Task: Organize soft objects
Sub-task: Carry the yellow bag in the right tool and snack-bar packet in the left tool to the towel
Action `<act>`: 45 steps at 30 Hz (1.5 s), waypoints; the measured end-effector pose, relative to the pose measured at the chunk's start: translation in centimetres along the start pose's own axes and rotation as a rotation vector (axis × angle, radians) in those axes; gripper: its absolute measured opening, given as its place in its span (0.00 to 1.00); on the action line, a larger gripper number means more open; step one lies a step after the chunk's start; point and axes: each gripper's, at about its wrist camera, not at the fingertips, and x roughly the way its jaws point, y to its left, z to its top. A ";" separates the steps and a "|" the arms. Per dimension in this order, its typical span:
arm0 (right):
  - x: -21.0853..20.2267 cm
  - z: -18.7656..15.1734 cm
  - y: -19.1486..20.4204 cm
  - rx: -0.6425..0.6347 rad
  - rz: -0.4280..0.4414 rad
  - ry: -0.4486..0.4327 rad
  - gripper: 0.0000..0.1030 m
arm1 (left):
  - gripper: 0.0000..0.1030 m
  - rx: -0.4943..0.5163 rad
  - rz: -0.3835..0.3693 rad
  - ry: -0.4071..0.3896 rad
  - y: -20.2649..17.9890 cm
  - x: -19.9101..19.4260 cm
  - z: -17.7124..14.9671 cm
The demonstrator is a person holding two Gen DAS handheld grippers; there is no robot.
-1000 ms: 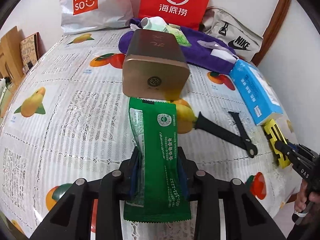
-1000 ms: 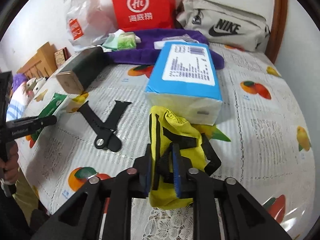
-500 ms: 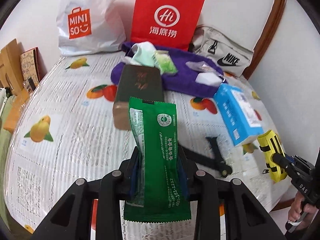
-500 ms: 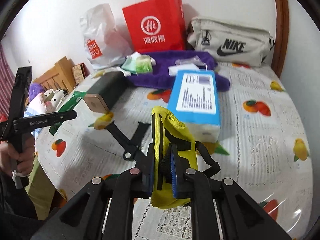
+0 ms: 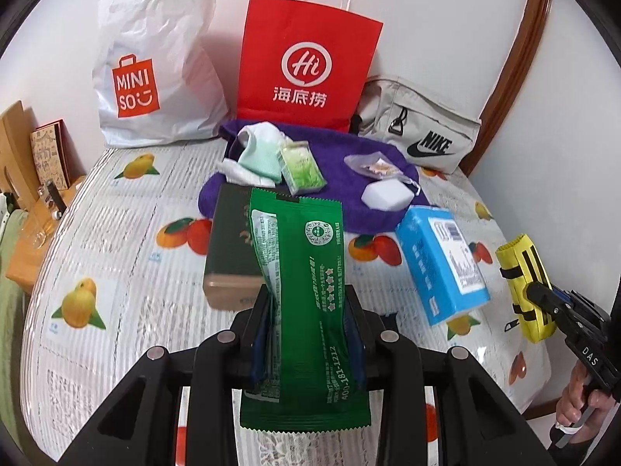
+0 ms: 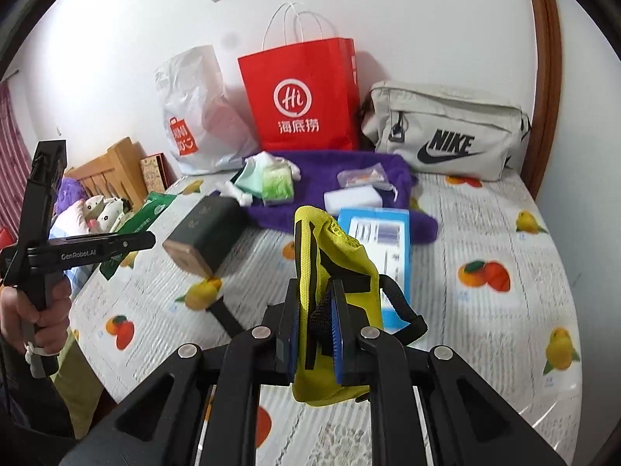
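**Q:** Looking at the two held items, what has changed?

**A:** Both have come up off the bed (image 5: 116, 240). A second ago each hung close to the fruit-print cover; now the cover sits well below them and more of the far wall shows in both views.

**Q:** What does each gripper hold?

**A:** The left gripper (image 5: 306, 334) is closed partway on a green snack packet (image 5: 302, 291), its pads pressing the packet's sides. The right gripper (image 6: 314, 334) is nearly closed, pinching a yellow mesh pouch (image 6: 333, 272) with black straps.

**Q:** Where might they go?

**A:** Near the wall lies a purple towel (image 5: 349, 190), already carrying socks (image 5: 256, 157), a small green pack (image 5: 302, 169) and a white sponge (image 5: 388, 194). Probably both items are headed there.

**Q:** What stays on the bed?

**A:** A dark box (image 5: 229, 244) and a blue tissue pack (image 5: 438, 264), both nearer than the towel.
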 end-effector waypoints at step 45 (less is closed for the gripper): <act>11.5 11.0 -2.6 -0.018 -0.044 0.012 0.13 | 0.32 -0.082 -0.009 0.017 2.7 8.2 10.1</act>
